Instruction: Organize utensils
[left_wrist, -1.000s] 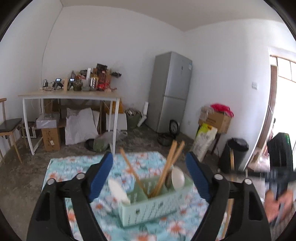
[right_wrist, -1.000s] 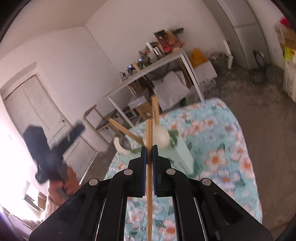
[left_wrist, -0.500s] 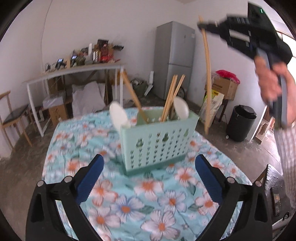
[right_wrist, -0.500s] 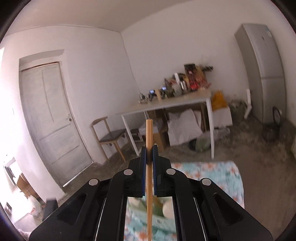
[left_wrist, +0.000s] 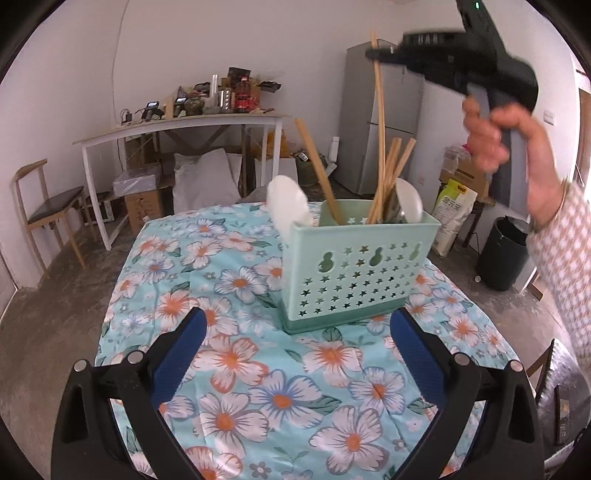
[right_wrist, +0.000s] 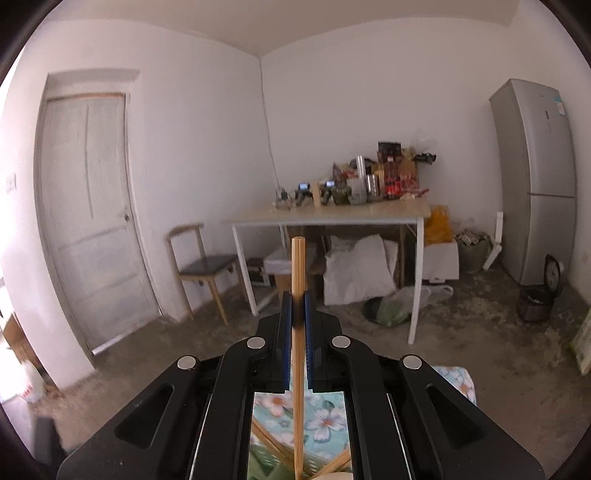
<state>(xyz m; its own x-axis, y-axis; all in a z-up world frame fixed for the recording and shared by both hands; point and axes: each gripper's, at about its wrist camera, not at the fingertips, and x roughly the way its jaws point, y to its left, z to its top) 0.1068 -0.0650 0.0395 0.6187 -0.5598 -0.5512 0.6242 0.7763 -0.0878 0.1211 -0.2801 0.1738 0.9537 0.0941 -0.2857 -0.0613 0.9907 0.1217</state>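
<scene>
Left wrist view: the left claw is seen spread wide and empty above the flowered cloth of the bench, its blue pads standing on either side of the mint-green utensil basket without touching it. Its jaws have just been opening, and nothing lies between them but cloth. In the basket several wooden chopsticks are stood upright or leaning, one white spoon is set among them, and a second white spoon leans at the basket's left end. Above the basket the right claw is held by a hand, with a single chopstick pinched near its top and hanging down toward the right compartment; whether its lower tip is already inside cannot be told.

Right wrist view: the right claw is shown pressed together on the held chopstick, which is gripped upright between the blue pads. Below, through the gap in the frame, flowered cloth and a blur of other sticks are glimpsed.

No loose utensils are seen on the visible cloth, so the sorting is judged nearly done. The held chopstick remains to be lowered in and released.
</scene>
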